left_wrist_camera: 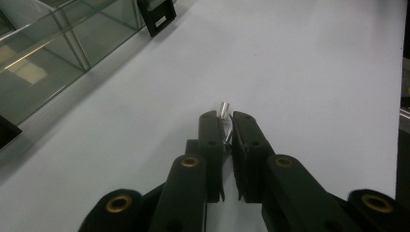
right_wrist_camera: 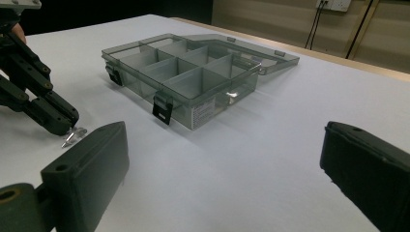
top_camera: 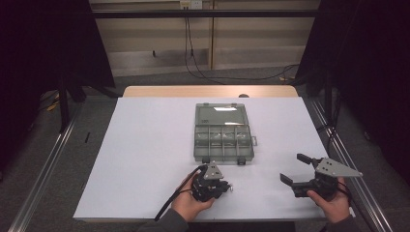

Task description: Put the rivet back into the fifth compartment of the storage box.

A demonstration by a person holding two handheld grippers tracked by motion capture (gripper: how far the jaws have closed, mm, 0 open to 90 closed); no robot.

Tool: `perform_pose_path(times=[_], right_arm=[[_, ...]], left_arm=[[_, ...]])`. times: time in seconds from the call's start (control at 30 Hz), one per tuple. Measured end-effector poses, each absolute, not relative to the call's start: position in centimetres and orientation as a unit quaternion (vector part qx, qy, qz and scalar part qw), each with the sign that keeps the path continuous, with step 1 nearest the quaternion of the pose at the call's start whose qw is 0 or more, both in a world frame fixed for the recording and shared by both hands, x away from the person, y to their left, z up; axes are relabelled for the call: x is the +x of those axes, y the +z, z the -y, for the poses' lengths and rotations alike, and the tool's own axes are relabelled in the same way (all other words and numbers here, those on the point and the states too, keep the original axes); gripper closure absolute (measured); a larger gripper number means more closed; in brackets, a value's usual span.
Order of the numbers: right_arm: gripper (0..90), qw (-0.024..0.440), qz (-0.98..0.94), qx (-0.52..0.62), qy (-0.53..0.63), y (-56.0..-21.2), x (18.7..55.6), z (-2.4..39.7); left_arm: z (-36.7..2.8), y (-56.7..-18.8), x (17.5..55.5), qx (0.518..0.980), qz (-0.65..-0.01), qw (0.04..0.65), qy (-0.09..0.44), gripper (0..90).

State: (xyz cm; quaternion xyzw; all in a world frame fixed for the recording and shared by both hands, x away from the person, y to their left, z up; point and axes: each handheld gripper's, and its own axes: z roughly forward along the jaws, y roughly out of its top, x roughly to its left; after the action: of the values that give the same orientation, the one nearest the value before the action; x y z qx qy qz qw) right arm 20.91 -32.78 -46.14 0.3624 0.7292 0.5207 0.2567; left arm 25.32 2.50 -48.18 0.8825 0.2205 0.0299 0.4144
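Your hands come in at the near edge of the white surface (top_camera: 145, 145), one set of tongs in each. Your left tongs (left_wrist_camera: 226, 121) are clamped on a small shiny metal pin (left_wrist_camera: 224, 109) — its bright end pokes out just past the tips, and the rest runs down the narrow slit between the two black jaws. From the right gripper view those same tongs point down at a slant with the pin (right_wrist_camera: 73, 135) at their tip, its lower end at or just above the surface; whether it touches, you cannot tell. In the high view your left hand (top_camera: 188, 200) sits near the front edge, a little left of centre.

Your right tongs (top_camera: 296, 168) stand wide apart with nothing between them, held in your right hand (top_camera: 333, 203) near the front right corner, well apart from the left ones.

Farther back, in the middle of the surface, lies a clear grey plastic box (top_camera: 223, 142) with its lid (top_camera: 216, 114) folded flat open behind it. Dividers split the box into small compartments, and two black latches (right_wrist_camera: 162, 108) hang on its front wall — the side facing you. The pin is near the box's front, not in it.
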Motion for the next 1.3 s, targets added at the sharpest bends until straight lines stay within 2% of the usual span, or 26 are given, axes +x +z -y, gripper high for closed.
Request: perform_pose_path(times=[0.5, 0.87, 1.1, 1.3], right_arm=[[2.5, 0.258, -0.728, 0.363, 0.521, -46.1, 20.9, 32.9], [2.5, 0.257, -0.729, 0.363, 0.521, -46.1, 20.9, 32.9], [2.4, 0.257, -0.729, 0.363, 0.521, -46.1, 20.8, 32.9], [2.4, 0.258, -0.728, 0.361, 0.522, -46.1, 20.8, 32.8]], left_arm=[[-4.6, -46.1, 26.4, 0.837, -0.263, 0.479, 0.035, 83.3], [-5.5, -44.4, 27.6, 0.817, -0.290, 0.496, 0.058, 83.3], [-6.4, -43.4, 28.8, 0.792, -0.321, 0.512, 0.086, 83.3], [-7.1, -43.5, 30.1, 0.786, -0.343, 0.500, 0.119, 83.3]])
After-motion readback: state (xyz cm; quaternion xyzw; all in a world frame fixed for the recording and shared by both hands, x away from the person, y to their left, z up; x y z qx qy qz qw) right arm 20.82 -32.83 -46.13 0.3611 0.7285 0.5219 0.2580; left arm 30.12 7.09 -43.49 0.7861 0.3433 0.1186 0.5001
